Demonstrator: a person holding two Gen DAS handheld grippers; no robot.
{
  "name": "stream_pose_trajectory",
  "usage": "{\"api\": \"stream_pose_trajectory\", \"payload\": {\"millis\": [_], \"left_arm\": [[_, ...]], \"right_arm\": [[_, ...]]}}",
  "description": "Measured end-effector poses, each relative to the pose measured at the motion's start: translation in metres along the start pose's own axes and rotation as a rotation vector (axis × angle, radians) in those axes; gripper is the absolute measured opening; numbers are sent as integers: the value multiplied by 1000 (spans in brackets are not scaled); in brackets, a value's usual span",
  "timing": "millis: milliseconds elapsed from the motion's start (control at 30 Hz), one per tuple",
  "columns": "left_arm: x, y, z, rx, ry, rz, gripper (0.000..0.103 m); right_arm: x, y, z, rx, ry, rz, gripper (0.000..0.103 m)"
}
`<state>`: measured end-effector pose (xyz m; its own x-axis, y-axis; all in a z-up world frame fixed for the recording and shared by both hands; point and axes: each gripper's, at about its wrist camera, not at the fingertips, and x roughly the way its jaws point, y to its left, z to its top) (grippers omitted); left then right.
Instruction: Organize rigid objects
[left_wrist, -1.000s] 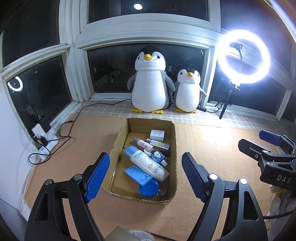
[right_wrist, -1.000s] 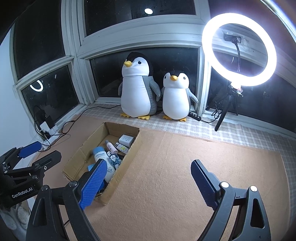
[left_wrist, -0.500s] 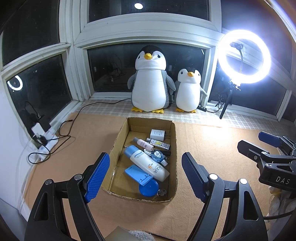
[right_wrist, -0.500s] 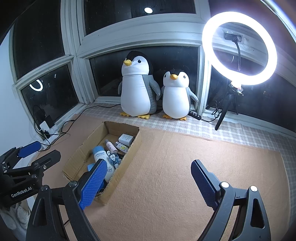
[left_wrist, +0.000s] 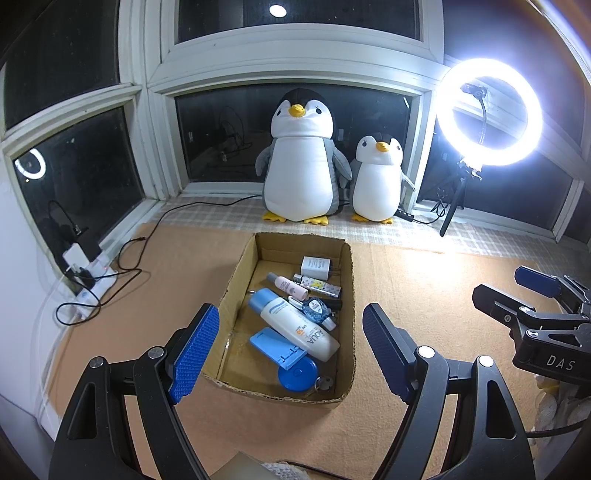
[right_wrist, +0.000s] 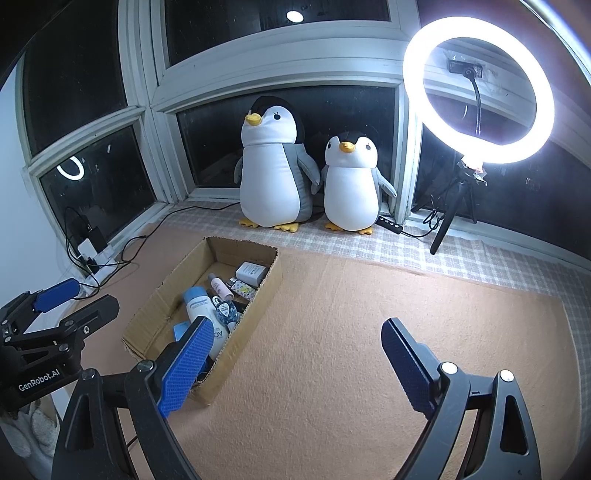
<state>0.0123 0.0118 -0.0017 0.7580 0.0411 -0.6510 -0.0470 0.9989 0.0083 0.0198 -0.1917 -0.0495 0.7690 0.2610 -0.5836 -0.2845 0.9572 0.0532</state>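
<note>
Several rigid objects lie together inside an open cardboard box (left_wrist: 236, 280) that sits on the tan mat (left_wrist: 424, 295). A white sunscreen bottle (left_wrist: 295, 325) with a pale blue cap lies slantwise through the middle. At its 7 o'clock is a flat blue holder (left_wrist: 275, 345), and a round blue disc (left_wrist: 297, 374) with a small metal ring lies at the box's near end. At the bottle's 1 o'clock sits a small dark blue round piece (left_wrist: 314, 308). Farther in are a small pink-capped bottle (left_wrist: 286, 285), a patterned tube (left_wrist: 317, 284) and, at the far end, a white charger block (left_wrist: 314, 267).

The left hand-held gripper (left_wrist: 290, 354) hangs above the near end of the box with its blue-padded jaws wide apart and nothing between them. The right hand-held gripper (right_wrist: 295, 363) is likewise spread wide and empty, over bare mat at the box's 3 o'clock; in its view the box (right_wrist: 258, 291) lies at 10 o'clock. In the left view, the right one (left_wrist: 524, 295) shows at 3 o'clock.

Beyond the box, at 12 o'clock, a large plush penguin (left_wrist: 301, 170) and a small plush penguin (left_wrist: 376, 184) stand side by side, touching, against the dark window (left_wrist: 221, 133). A lit ring light (left_wrist: 487, 110) on a tripod stands at 2 o'clock. A power strip (left_wrist: 90, 275) with cables lies at 9 o'clock.
</note>
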Motion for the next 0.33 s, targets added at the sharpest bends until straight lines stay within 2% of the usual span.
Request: {"api": "stream_pose_trajectory", "payload": {"millis": [333], "left_arm": [[3,3,-1,-1,7,3,80]], "right_arm": [[3,-2,-1,9,8,3,90]]}}
